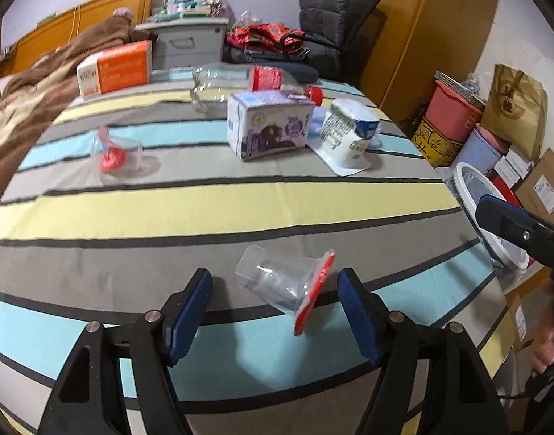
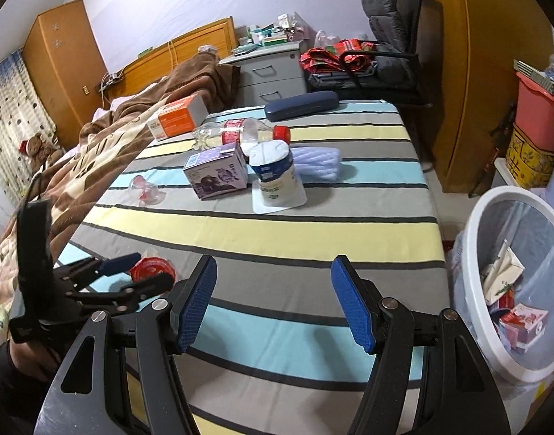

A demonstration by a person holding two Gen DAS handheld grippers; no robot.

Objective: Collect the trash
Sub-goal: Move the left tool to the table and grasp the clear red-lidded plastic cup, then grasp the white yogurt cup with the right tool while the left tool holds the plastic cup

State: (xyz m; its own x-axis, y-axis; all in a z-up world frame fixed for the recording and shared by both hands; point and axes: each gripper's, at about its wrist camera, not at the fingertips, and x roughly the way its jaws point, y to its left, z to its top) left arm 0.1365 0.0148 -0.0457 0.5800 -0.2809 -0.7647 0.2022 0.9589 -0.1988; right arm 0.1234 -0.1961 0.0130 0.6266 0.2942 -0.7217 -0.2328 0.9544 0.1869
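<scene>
A clear plastic cup with a red lid point(image 1: 284, 286) lies on its side on the striped bedspread point(image 1: 240, 206). My left gripper point(image 1: 274, 276) is open, one finger on each side of the cup, and neither pad presses on it. The right wrist view shows the same cup point(image 2: 152, 270) between the left gripper's point(image 2: 152, 268) fingers. My right gripper point(image 2: 274, 266) hangs open over the bedspread with nothing between its fingers. Its finger point(image 1: 512, 221) reaches into the left wrist view in front of the white trash bin point(image 1: 471, 185). That bin point(image 2: 512, 190) stands beside the bed and holds several cartons.
Further up the bed lie a purple carton point(image 2: 219, 172), a white tub point(image 2: 277, 174), a clear bottle point(image 2: 248, 134), a second clear cup point(image 2: 146, 190), an orange box point(image 2: 177, 117), a pale blue cloth point(image 2: 320, 163) and a blue case point(image 2: 300, 105). A brown blanket point(image 2: 139, 119) covers the left side.
</scene>
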